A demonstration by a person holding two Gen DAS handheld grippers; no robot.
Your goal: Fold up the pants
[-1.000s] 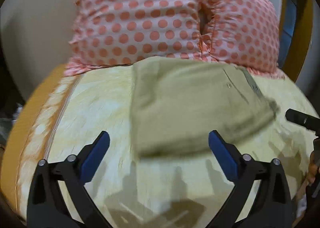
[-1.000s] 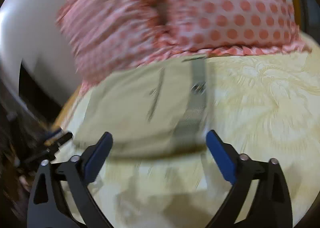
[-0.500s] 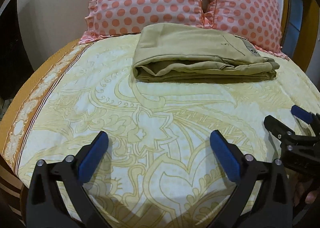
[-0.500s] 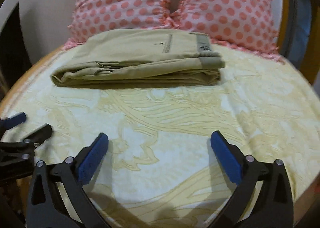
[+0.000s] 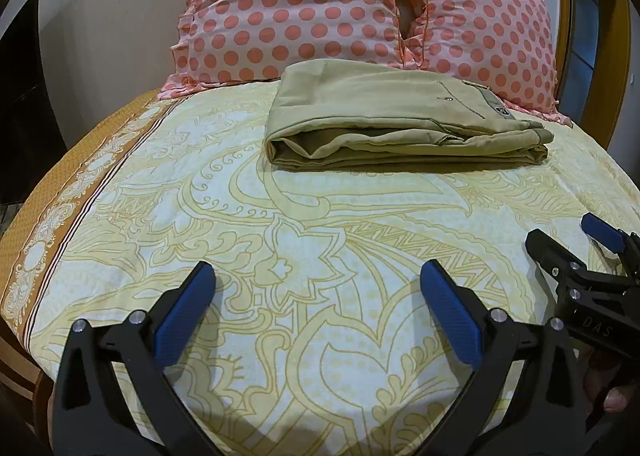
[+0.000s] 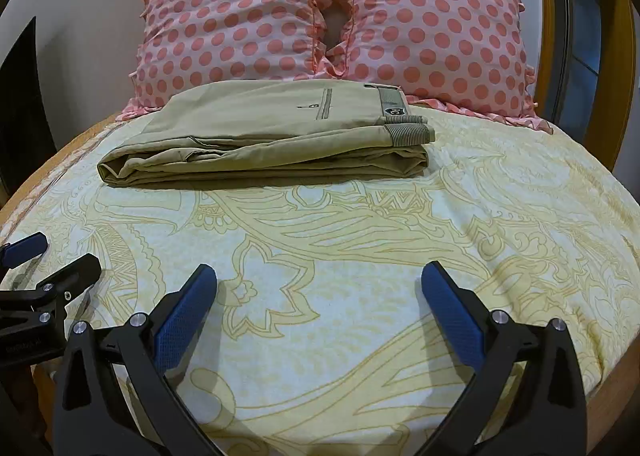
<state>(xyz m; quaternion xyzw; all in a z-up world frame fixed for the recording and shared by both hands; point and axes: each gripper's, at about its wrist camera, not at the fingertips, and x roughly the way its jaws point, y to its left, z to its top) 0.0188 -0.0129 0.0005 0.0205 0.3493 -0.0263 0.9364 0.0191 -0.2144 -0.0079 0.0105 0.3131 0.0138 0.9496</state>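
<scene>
Left hand-held gripper (image 5: 316,292), right hand-held gripper (image 6: 318,292), black frames, textured blue pads (image 5: 186,314), silver screws, white "DAS" lettering

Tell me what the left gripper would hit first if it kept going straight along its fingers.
Probably the folded pants: the left gripper, jaws open and empty, points at them across bare bedsheet. If angled downward, it may touch the sheet first; depth is unclear.

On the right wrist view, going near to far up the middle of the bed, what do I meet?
right gripper, open and empty → patterned yellow bedsheet → folded khaki pants → two pink polka-dot pillows against the wall.
</scene>
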